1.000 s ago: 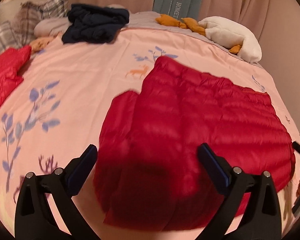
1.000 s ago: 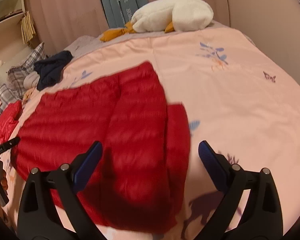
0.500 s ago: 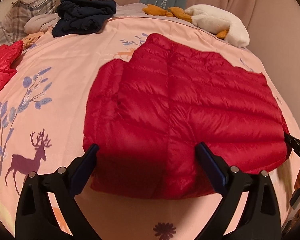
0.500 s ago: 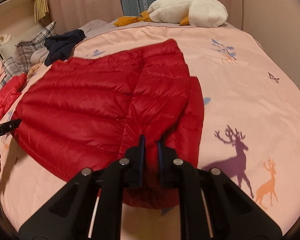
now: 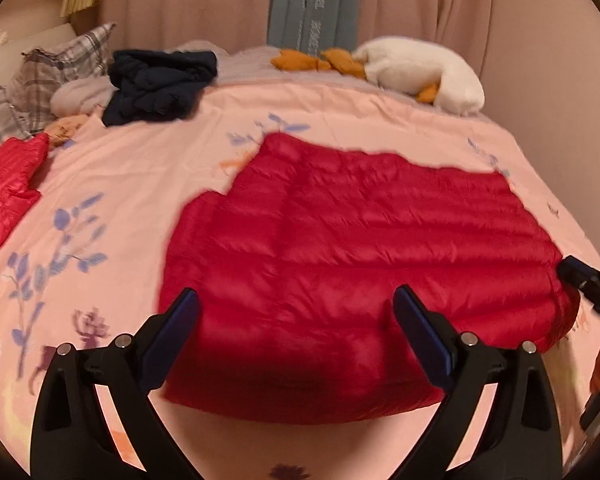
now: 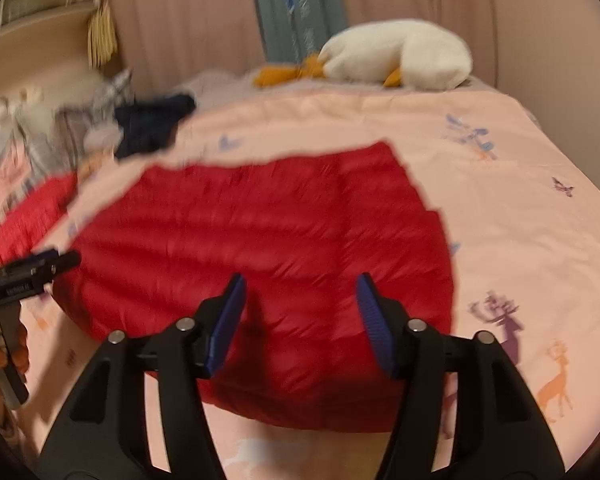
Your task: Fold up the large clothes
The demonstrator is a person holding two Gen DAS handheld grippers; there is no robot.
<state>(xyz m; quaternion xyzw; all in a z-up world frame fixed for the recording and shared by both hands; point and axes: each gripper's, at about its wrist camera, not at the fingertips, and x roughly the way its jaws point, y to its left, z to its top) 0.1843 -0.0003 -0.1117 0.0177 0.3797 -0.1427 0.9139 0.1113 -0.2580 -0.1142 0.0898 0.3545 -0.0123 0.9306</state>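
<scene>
A red quilted down jacket (image 5: 340, 264) lies flat on the pink bedspread (image 5: 132, 184), sleeves folded in. It also shows in the right wrist view (image 6: 268, 248). My left gripper (image 5: 296, 304) is open and empty, hovering over the jacket's near edge. My right gripper (image 6: 300, 286) is open and empty over the jacket's near right part. The right gripper's tip shows at the right edge of the left wrist view (image 5: 588, 280). The left gripper shows at the left edge of the right wrist view (image 6: 32, 272).
A dark navy garment (image 5: 160, 84) lies at the far left of the bed, near plaid pillows (image 5: 56, 68). Another red garment (image 5: 8, 192) lies at the left edge. A white plush goose (image 5: 416, 68) lies at the far side by the curtain.
My right gripper was shut on the jacket's near edge half a second ago and has opened and let go. Both grippers have lifted back a little. The jacket lies flatter.
</scene>
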